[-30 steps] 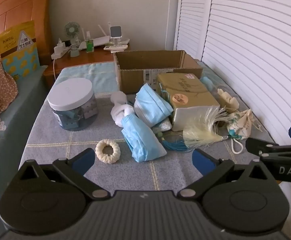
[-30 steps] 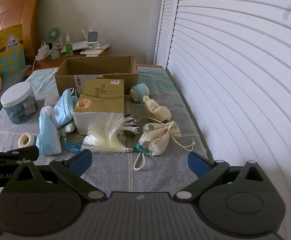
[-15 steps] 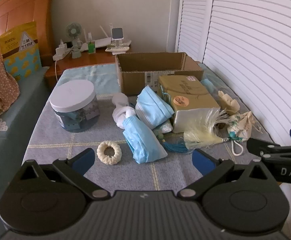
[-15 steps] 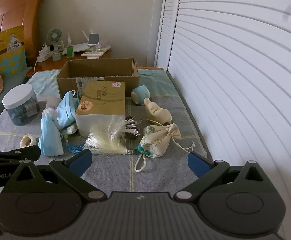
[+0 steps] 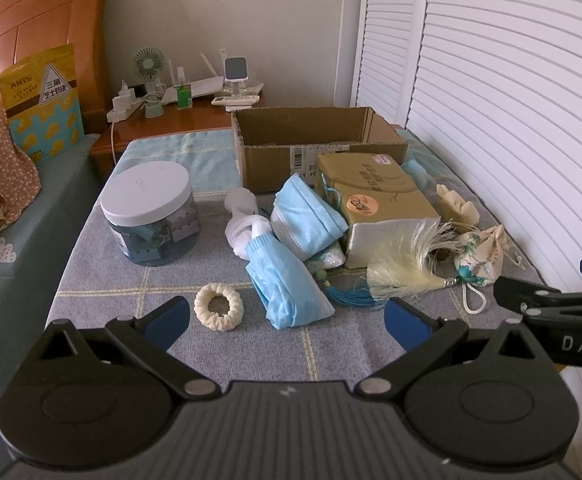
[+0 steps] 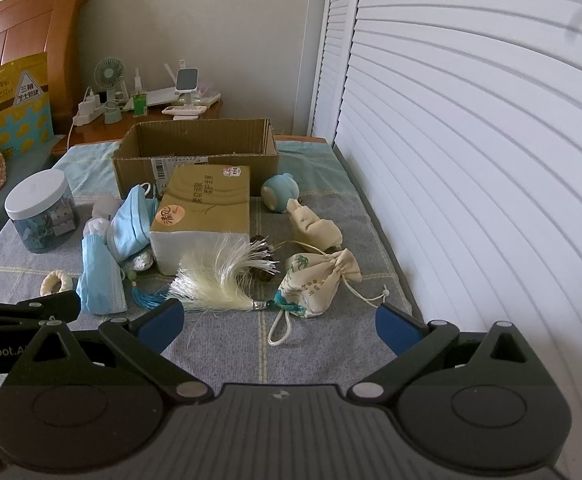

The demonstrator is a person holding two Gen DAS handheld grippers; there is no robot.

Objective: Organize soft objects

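Observation:
Soft things lie on a grey checked cloth (image 5: pixel 227 352): two blue face masks (image 5: pixel 287 280) (image 6: pixel 101 276), a cream scrunchie (image 5: pixel 218 307), a knotted white cloth (image 5: pixel 239 229), a cream tassel (image 6: pixel 219 280), a printed drawstring pouch (image 6: pixel 317 282), a cream plush (image 6: pixel 315 228) and a teal plush (image 6: pixel 279 194). An open cardboard box (image 5: pixel 315 144) stands behind them. My left gripper (image 5: pixel 287 318) is open and empty, just short of the scrunchie and mask. My right gripper (image 6: pixel 277 322) is open and empty, just short of the tassel and pouch.
A tan tissue pack (image 6: pixel 203 216) sits in the middle of the pile. A lidded clear jar (image 5: pixel 151 212) stands at the left. A wooden nightstand (image 5: pixel 179 116) with a fan and chargers is behind. White louvred doors (image 6: pixel 471 160) run along the right edge.
Both grippers have drawn back and risen slightly, so the objects look a little farther away. Nothing on the cloth has moved.

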